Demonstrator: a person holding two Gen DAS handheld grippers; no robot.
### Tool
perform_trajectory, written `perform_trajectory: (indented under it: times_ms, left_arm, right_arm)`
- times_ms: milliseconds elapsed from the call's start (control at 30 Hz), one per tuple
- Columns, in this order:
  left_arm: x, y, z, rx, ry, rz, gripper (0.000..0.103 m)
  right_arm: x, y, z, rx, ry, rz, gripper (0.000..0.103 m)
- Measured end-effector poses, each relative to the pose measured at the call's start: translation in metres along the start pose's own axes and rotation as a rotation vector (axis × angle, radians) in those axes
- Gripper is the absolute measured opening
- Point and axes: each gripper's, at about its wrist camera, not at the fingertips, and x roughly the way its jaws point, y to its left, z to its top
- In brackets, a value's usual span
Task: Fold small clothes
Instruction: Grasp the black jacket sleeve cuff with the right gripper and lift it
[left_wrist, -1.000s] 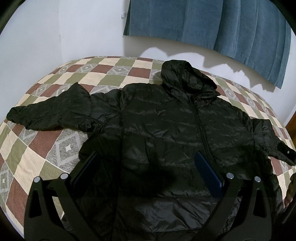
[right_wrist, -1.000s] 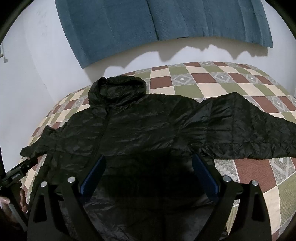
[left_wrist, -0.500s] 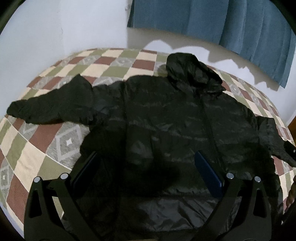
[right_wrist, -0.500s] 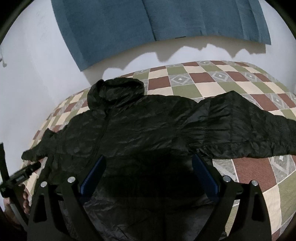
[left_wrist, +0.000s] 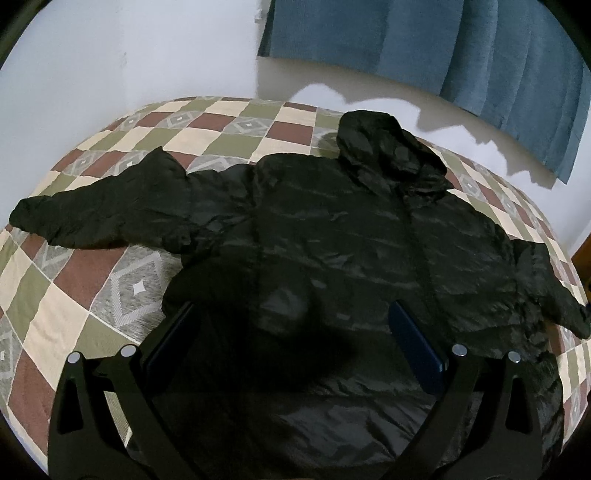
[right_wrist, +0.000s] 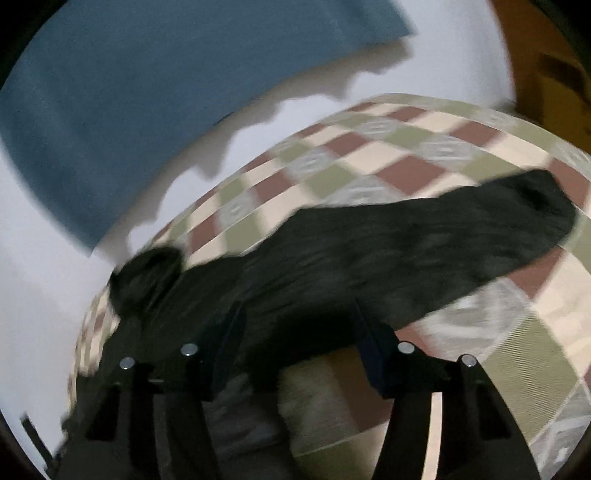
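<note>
**Jacket spread flat, both grippers above its hem**

On the checked bedspread (left_wrist: 122, 295) a black hooded jacket (left_wrist: 351, 251) lies front up, sleeves stretched to either side, hood toward the wall under a blue curtain (left_wrist: 443, 48). Over the hem, the left gripper (left_wrist: 291, 332) hangs with jaws wide, gripping nothing. The right gripper (right_wrist: 299, 332), blurred, has just been narrowing its jaws; they stand apart over the jacket's edge, unclenched.

No text, label or brand seems readable anywhere.
</note>
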Motion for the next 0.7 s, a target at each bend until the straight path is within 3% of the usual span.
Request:
perform_trajectory:
  times_ms: [300,433,633,667,700]
  left_arm:
    - [0.005,0.012,0.003,-0.027,-0.009,0.006,0.101]
    - [0.005,0.013,0.003,-0.030,-0.013,0.007,0.101]
    - [0.008,0.017,0.003,-0.041,-0.006,0.010,0.101]
    - [0.008,0.019,0.003,-0.044,-0.004,0.011,0.101]
    - [0.009,0.020,0.003,-0.046,-0.004,0.012,0.101]
  right_arm:
    - [-0.025,-0.154,0.028,0.376,-0.131,-0.202,0.058]
    - [-0.017,-0.191,0.036,0.462,-0.127,-0.179,0.058]
    - [0.008,-0.212,0.044,0.505,-0.117,-0.107,0.058]
    - [0.010,-0.213,0.043,0.508,-0.113,-0.104,0.057]
    - [0.015,-0.215,0.044,0.511,-0.109,-0.111,0.049]
